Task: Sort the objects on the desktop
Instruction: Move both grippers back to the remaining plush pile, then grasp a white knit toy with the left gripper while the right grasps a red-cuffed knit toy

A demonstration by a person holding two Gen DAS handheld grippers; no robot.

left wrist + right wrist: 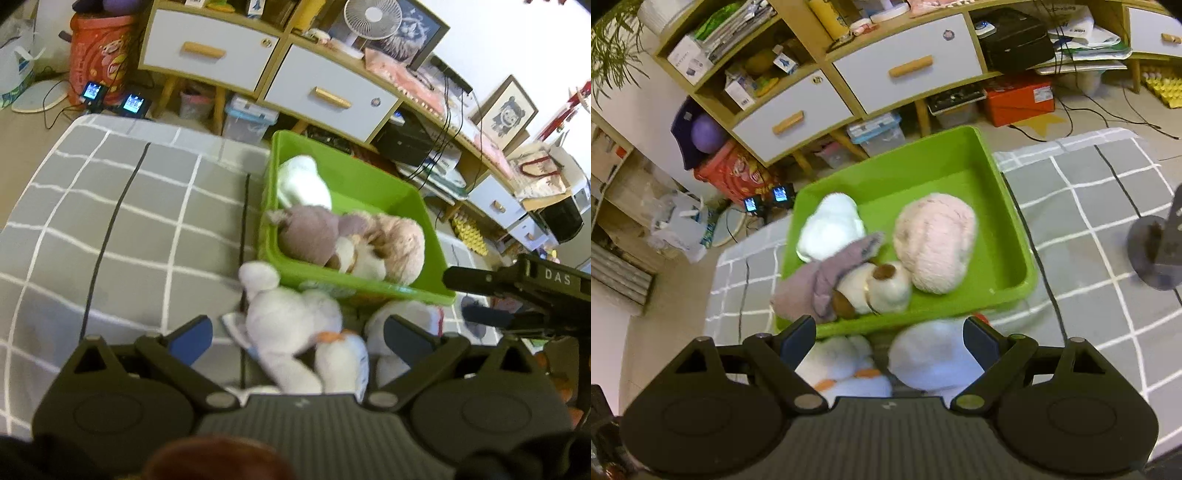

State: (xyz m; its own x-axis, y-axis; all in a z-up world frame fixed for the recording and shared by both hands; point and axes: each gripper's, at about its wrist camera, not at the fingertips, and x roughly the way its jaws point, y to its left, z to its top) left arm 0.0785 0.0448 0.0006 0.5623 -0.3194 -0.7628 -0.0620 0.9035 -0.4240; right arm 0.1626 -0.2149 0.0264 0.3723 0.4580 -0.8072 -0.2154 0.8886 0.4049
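Grippers both gape empty: left gripper should straddle the white duck plush, then lift it into the green bin; right gripper waits clear

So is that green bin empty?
No, the green bin already holds a white plush, a pink plush and a brown-and-cream plush.

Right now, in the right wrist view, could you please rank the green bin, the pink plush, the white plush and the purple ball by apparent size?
1. green bin
2. pink plush
3. white plush
4. purple ball, though it sits farther back, so its true size is unsure.
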